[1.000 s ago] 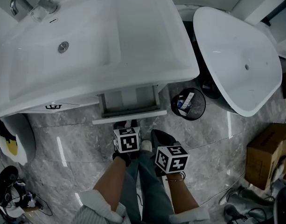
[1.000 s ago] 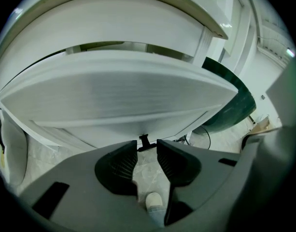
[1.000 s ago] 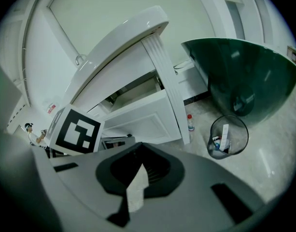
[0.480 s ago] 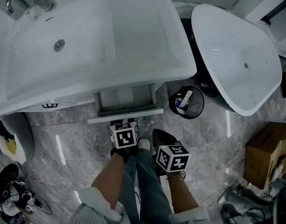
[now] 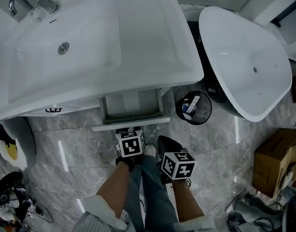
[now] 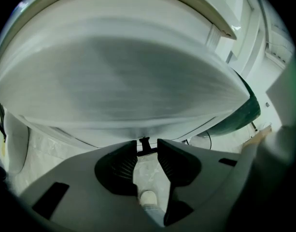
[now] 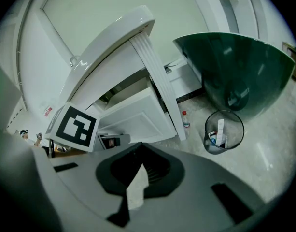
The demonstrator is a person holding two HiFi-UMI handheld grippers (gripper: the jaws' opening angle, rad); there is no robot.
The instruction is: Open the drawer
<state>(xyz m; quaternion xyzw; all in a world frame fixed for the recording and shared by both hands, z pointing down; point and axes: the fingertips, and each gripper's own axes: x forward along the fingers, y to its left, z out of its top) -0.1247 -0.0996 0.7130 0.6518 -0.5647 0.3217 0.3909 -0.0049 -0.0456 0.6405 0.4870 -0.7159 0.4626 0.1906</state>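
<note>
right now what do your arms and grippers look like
Left gripper and right gripper have grey bodies with black ribbed pads. Each carries a white cube with black square markers. Forearms bare, pale sleeves rolled up.

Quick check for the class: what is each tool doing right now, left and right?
Left tool: closed on the small dark pull at the drawer front.
Right tool: closed, holding nothing.
</note>
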